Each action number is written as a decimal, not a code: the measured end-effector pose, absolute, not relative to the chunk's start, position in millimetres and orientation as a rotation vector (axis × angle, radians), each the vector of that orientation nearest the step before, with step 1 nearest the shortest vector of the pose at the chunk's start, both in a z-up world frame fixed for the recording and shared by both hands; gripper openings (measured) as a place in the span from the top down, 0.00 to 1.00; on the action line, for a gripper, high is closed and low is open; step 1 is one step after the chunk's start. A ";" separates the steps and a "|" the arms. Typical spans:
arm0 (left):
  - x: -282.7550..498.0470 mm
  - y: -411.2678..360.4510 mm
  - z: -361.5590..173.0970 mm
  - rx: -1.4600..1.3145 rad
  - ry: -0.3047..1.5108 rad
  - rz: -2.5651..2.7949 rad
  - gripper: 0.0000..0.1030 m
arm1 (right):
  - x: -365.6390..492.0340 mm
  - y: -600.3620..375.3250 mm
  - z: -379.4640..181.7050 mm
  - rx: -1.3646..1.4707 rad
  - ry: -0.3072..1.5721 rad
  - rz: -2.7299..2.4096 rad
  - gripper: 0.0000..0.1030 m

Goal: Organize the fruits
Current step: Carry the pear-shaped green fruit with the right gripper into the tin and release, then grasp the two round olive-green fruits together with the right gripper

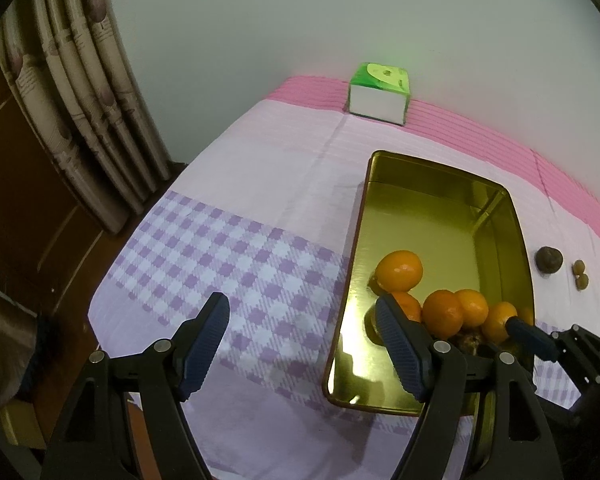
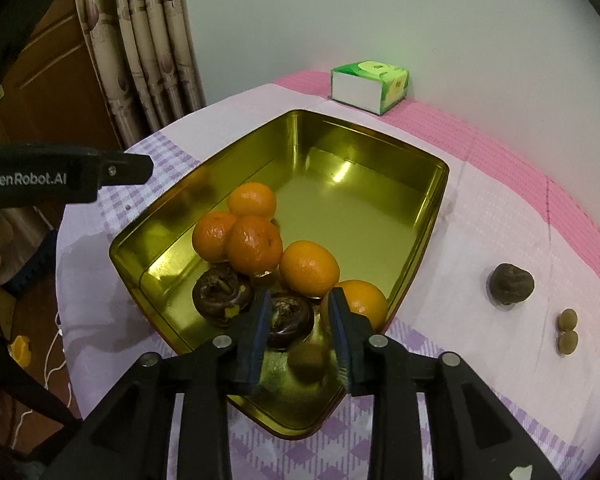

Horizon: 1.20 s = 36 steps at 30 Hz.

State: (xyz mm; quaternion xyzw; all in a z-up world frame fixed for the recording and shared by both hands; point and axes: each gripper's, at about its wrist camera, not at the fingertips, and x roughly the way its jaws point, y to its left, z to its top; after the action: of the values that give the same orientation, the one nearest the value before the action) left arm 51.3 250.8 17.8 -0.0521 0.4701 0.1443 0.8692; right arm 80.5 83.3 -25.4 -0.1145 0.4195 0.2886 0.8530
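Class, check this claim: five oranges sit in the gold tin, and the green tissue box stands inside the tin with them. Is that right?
Not quite. The five oranges are in the gold tin, but the green tissue box stands outside it, on the pink cloth by the wall, as the right wrist view shows.

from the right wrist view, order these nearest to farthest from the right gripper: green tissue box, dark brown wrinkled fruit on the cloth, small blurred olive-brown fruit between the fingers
1. Small blurred olive-brown fruit: between the right gripper's fingers, over the gold metal tin's near corner.
2. Dark brown wrinkled fruit: on the cloth, right of the tin.
3. Green tissue box: far edge, by the wall.
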 end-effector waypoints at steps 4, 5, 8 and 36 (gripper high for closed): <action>51.0 247.9 18.5 -0.098 0.981 0.289 0.26 | 79.8 82.6 -21.6 -0.232 0.873 0.609 0.67; 51.0 247.3 18.6 -0.096 0.981 0.286 0.26 | 79.5 82.1 -19.6 -0.227 0.868 0.610 0.67; 50.8 246.3 18.7 -0.091 0.981 0.283 0.26 | 78.5 78.9 -12.6 -0.213 0.850 0.609 0.67; 52.3 244.8 13.2 -0.075 1.003 0.277 0.26 | 118.3 -99.7 -33.8 -0.047 0.862 0.209 0.64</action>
State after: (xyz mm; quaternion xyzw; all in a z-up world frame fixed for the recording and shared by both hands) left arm 52.3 244.8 13.2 -0.0358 0.4790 0.1325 0.8670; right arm 118.3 -99.7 -33.8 -0.0225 0.4168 0.1010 0.9031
